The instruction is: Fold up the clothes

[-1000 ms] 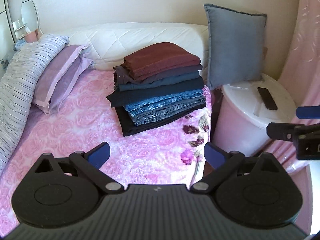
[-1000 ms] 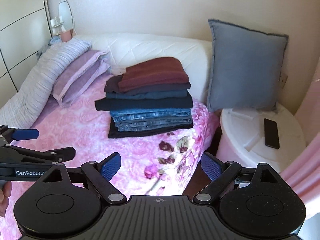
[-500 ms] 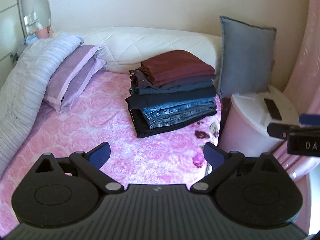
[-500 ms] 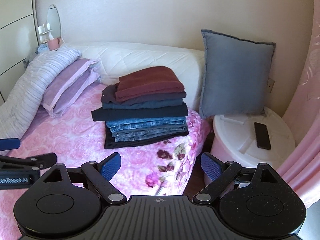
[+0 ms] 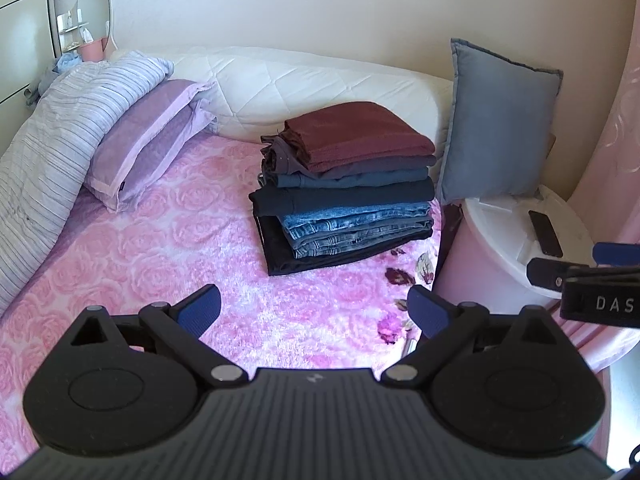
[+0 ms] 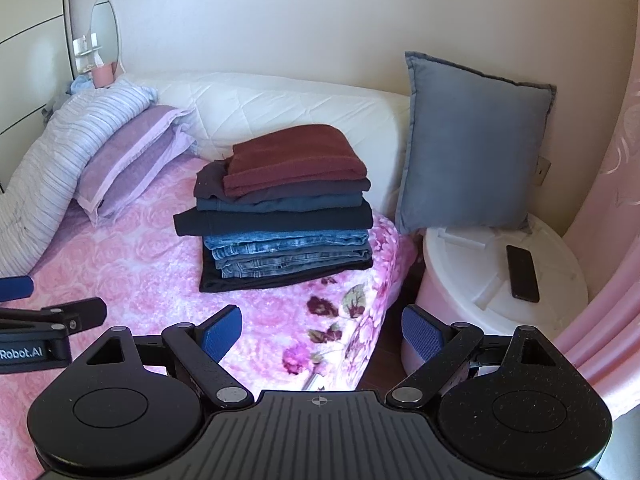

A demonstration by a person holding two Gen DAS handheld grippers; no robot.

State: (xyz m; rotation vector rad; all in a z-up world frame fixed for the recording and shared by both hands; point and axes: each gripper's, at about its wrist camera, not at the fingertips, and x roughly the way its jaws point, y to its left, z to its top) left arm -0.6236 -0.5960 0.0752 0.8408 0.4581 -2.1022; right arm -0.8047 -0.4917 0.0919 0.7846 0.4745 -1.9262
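A neat stack of folded clothes [image 5: 348,188] [image 6: 284,204] sits on the pink rose blanket [image 5: 160,260] [image 6: 132,264] near the bed's right edge: a maroon piece on top, dark garments under it, blue jeans, black at the bottom. My left gripper [image 5: 314,312] hangs open over the blanket, well short of the stack, holding nothing. My right gripper [image 6: 320,330] is open too, above the bed's right edge, empty. Each gripper shows at the side of the other's view.
Purple pillow [image 5: 148,144], striped duvet [image 5: 52,136] and white quilted bolster [image 5: 300,84] lie at the head. A grey cushion [image 6: 468,144] leans on the wall. A white round container [image 6: 504,280] beside the bed carries a black phone [image 6: 522,272]. Pink curtain [image 6: 612,200] hangs at right.
Both grippers have pulled back and away from the stack, which now looks smaller and farther. Both stay open and empty.
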